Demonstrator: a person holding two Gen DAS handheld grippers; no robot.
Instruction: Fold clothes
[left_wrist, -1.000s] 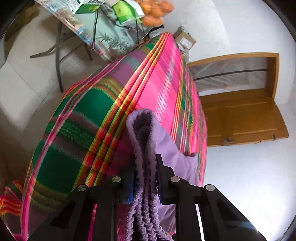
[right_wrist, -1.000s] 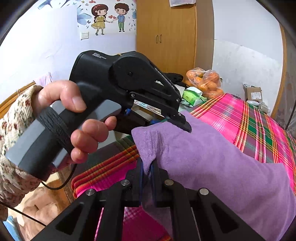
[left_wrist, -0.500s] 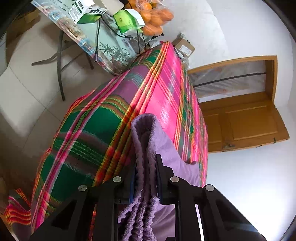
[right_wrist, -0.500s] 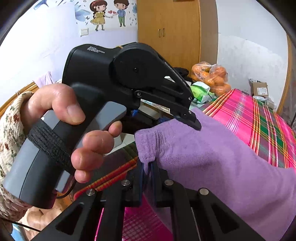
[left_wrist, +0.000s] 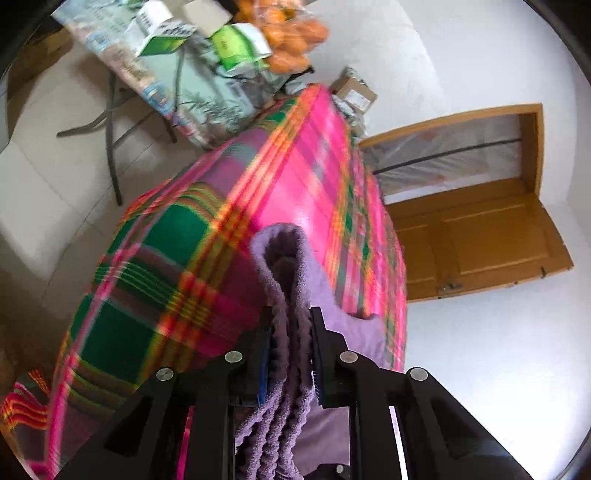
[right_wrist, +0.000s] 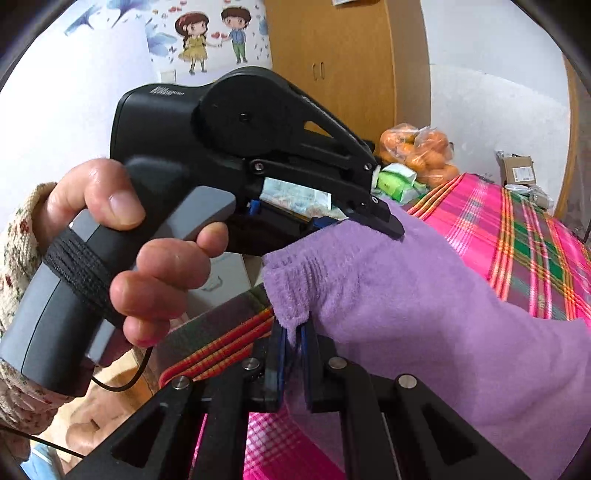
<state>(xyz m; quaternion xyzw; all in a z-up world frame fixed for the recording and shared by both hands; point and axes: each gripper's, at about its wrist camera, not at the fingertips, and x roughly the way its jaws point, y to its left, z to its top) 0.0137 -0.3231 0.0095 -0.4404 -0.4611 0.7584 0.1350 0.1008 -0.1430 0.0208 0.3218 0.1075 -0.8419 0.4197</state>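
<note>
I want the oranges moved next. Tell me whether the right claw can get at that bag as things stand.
Probably not yet. The right claw is shut on the purple towel, and the left claw, gripping the same towel, sits between it and the bag of oranges.

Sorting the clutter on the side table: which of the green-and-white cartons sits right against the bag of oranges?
The brighter lime-green carton, touching the bag of oranges. The darker green carton sits farther left, apart from it.
</note>
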